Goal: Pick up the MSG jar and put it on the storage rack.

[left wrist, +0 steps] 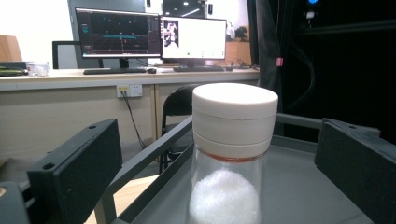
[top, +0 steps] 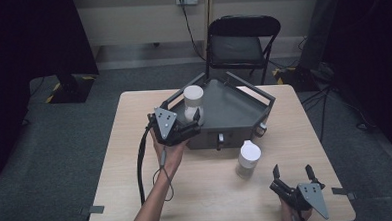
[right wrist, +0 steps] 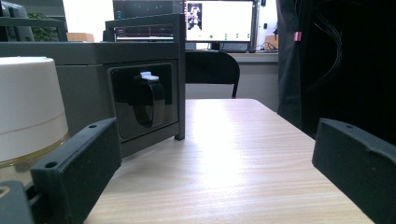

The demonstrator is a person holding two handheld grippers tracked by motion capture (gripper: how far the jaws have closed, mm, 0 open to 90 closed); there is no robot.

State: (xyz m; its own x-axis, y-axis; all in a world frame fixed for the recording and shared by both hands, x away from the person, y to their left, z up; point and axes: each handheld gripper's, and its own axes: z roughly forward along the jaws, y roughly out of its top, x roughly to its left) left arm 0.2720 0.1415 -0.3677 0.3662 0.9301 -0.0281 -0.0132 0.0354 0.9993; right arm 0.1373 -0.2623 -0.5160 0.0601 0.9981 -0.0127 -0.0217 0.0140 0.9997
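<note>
Left gripper [top: 197, 121] released around jar [left wrist: 232, 154] at tray's [top: 234, 114] 9 o'clock; glass, slippery, fragile, take below lid [left wrist: 235, 112].

Between the left gripper's fingers [left wrist: 77, 175], the jar [left wrist: 231, 154] runs off the bottom edge, its base unseen. Beside the right gripper's fingers [right wrist: 74, 170], another jar [right wrist: 28, 112] is cropped left.

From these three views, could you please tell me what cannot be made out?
- White-lidded glass jar between the left gripper's jaws: its base is cut off by the left gripper view's bottom edge.
- Second white-lidded jar: cropped by the right gripper view's left edge.
- Monitor screens: too small to read.
</note>
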